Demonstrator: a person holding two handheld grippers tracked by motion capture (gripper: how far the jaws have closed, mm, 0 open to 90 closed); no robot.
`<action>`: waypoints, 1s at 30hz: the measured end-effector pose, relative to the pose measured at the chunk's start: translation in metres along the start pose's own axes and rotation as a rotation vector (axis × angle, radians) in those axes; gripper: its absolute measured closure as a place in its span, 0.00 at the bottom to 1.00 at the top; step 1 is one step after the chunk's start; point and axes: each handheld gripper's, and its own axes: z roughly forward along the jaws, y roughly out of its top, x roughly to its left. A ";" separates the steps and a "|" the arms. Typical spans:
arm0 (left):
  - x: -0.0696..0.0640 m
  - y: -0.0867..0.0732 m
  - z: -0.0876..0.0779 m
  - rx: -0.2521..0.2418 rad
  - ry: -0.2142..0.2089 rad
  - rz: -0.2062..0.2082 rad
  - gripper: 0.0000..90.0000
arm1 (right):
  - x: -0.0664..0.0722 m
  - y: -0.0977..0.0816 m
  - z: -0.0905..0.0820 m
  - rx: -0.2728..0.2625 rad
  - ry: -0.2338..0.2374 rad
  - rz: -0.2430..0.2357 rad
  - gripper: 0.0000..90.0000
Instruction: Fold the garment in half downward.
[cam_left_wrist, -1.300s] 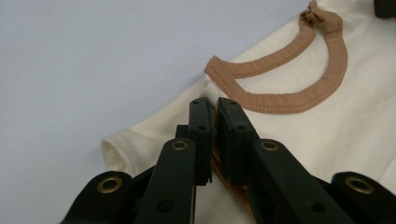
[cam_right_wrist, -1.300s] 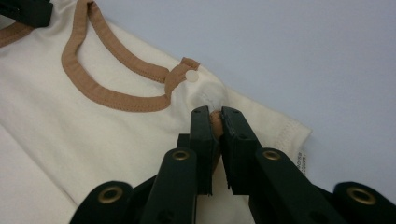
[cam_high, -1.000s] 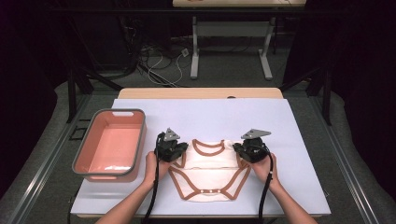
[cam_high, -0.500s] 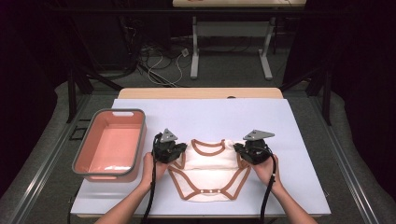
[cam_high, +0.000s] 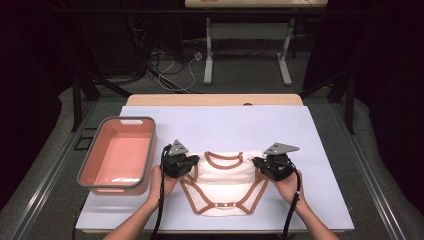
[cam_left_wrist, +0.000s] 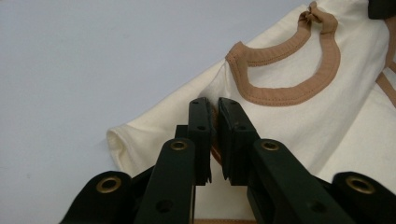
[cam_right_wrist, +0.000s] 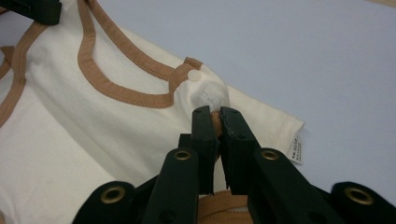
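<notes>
Cream baby bodysuit (cam_high: 223, 181) with brown trim: flat on the pale blue table cover (cam_high: 310, 135), right of the salmon tub (cam_high: 118, 155). Left gripper (cam_high: 186, 167): jaws clamped on the fabric at one shoulder. Right gripper (cam_high: 262, 165): jaws pinched on the opposite shoulder, beside the white label (cam_right_wrist: 296, 150).

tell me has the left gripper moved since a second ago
Yes, slightly: the left gripper has drifted away from the bin, toward the bodysuit.
</notes>
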 end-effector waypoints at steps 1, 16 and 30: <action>0.000 0.000 -0.001 0.000 -0.007 0.001 0.93 | 0.001 0.000 -0.002 0.001 0.000 0.008 0.94; -0.011 -0.002 -0.013 0.004 -0.017 0.039 0.93 | 0.014 -0.007 -0.016 0.004 0.032 -0.014 0.94; -0.025 -0.010 -0.022 0.031 -0.013 0.098 0.93 | 0.024 -0.016 -0.022 0.031 0.059 -0.024 0.94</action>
